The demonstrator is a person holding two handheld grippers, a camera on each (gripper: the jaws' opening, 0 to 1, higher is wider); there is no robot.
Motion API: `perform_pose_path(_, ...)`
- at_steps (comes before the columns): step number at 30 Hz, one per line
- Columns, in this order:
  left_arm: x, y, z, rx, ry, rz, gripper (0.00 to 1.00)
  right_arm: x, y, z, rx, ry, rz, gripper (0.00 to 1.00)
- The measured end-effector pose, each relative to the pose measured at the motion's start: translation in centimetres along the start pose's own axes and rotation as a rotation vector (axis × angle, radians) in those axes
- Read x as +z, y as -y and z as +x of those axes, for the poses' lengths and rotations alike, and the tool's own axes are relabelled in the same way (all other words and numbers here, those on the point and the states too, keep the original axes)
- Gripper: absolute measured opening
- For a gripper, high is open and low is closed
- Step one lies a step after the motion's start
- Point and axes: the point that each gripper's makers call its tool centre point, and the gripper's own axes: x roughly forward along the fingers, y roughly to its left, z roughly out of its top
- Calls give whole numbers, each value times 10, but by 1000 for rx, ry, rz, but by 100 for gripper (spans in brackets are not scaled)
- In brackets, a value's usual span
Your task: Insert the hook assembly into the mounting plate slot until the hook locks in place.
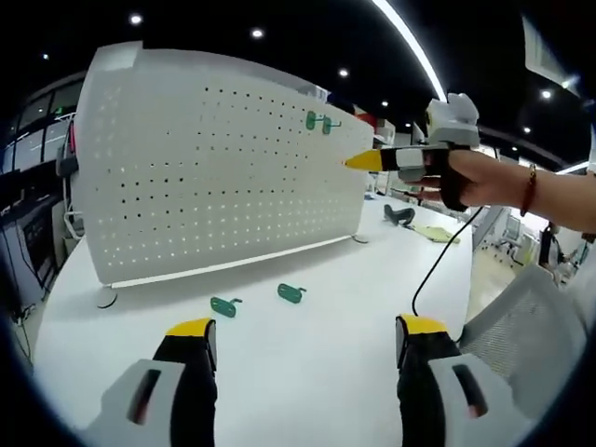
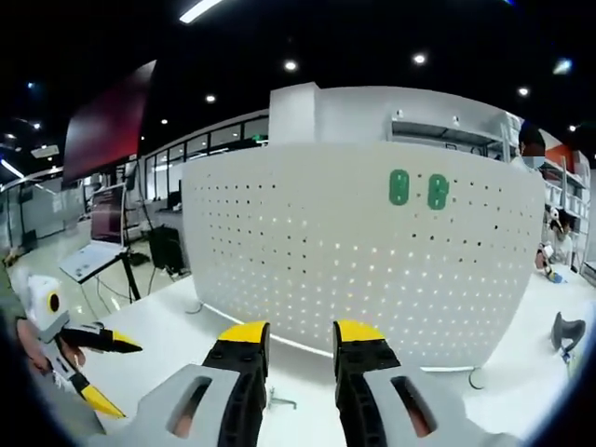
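A white perforated mounting plate [image 1: 214, 177] stands upright on the white table [image 1: 354, 307]. Two green hook assemblies [image 1: 318, 121] hang side by side near its top right corner, also visible as the mounted hooks [image 2: 416, 188] in the right gripper view. Two more green hooks lie on the table before the plate, one [image 1: 224, 305] left of the other [image 1: 291, 293]. My left gripper [image 1: 307, 328] is wide open and empty, short of those loose hooks. My right gripper [image 2: 301, 332] faces the plate [image 2: 354, 251], jaws narrowly apart, nothing between them. A hand holds the right gripper [image 1: 372, 160] up near the mounted hooks.
A black object [image 1: 399, 215] and a yellowish cloth [image 1: 436, 233] lie on the table right of the plate. A black cable [image 1: 436, 268] trails from the right gripper. A grey mesh chair [image 1: 521, 326] stands at the right. The left gripper [image 2: 93, 368] appears at lower left.
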Motion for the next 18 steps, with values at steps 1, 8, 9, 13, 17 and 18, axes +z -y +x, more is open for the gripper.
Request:
perform_pose_path(1,0,-2,2,1,3,2,81,-1,-1,-1,0,-1,2,27)
perform_pose_path(8,-3,-14,14,-2,-15,19,81,-14,-7,-7,21,-34,-15,28)
perform_pose_path(9,-4,-17,16,-2,-15,22,81,-14,-9,-8,28,-34,-18,29)
perform_pose_path(13,-3,-24,22,5,-20,27,80,-16,-11,-12,36,-28,-12,32)
perform_pose_path(17,-2,-32,29,13,-11,28,80,-20,-13,-15,37,-37,-7,32)
perform_pose_path(18,-6,-33,32,10,-28,29,80,-22,-13,-16,39,-40,-2,32)
